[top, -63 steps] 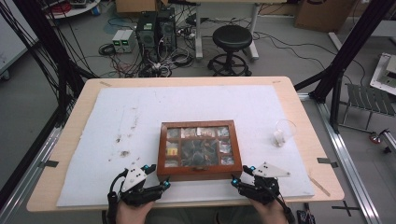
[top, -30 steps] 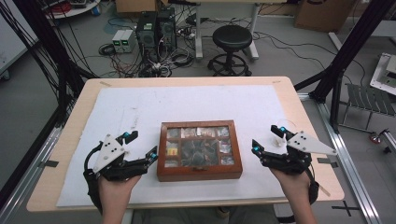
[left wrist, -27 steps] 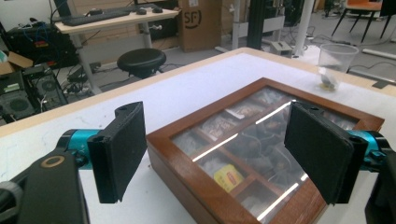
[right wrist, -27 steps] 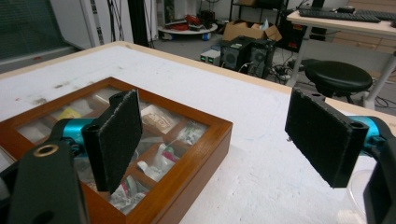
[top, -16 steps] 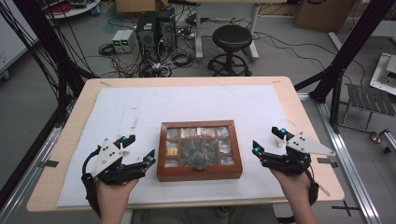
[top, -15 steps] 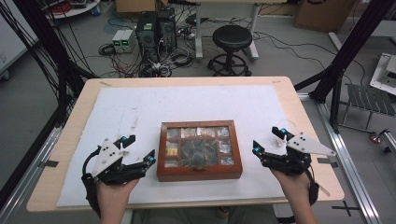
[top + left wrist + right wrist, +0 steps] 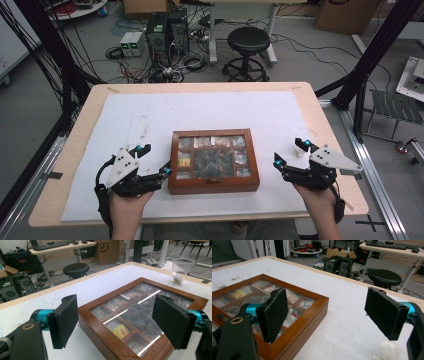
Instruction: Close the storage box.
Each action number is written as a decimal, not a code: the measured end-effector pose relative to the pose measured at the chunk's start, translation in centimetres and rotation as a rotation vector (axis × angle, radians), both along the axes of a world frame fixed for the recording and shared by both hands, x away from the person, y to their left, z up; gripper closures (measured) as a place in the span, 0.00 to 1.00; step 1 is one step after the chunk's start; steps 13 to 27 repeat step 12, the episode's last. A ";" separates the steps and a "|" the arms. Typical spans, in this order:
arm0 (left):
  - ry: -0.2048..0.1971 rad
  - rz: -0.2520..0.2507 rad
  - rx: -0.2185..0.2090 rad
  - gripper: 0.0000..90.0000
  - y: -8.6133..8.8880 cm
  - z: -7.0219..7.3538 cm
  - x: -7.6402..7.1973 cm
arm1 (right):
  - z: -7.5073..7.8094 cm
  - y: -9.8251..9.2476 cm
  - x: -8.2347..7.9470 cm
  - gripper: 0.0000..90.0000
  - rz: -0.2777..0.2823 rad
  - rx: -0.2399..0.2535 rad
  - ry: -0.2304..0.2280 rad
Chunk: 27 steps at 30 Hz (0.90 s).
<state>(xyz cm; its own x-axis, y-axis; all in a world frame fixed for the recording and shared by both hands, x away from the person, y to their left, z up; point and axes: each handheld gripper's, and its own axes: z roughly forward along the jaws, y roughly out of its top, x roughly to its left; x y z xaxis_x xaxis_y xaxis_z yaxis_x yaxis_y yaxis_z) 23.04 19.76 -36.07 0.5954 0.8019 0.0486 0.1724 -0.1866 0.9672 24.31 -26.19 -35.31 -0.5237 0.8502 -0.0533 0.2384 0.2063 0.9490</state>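
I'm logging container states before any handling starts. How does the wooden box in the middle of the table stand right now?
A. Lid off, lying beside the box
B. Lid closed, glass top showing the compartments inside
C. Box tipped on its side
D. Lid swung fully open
B. The wooden box sits flat with its framed glass lid shut, the packets visible through the pane; both grippers wait open at its sides.

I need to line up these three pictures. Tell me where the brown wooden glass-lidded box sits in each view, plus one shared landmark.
High view: the brown wooden glass-lidded box lies at the table's middle, between both grippers.
Left gripper view: the box fills the centre and right, behind the open jaws.
Right gripper view: the box lies at the left, its corner pointing right.
Shared landmark: the black round stool beyond the table.
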 end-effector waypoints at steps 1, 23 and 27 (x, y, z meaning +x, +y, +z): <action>0.000 -0.003 0.002 0.23 -0.2 0.0 0.1 | 0.0 -0.1 0.0 0.21 0.000 0.000 -0.001; -0.001 -0.012 0.005 0.23 -0.6 -0.1 0.3 | -0.4 -0.2 -0.2 0.22 -0.007 -0.012 0.014; -0.001 -0.012 0.005 0.23 -0.6 -0.1 0.3 | -0.4 -0.2 -0.2 0.22 -0.007 -0.012 0.014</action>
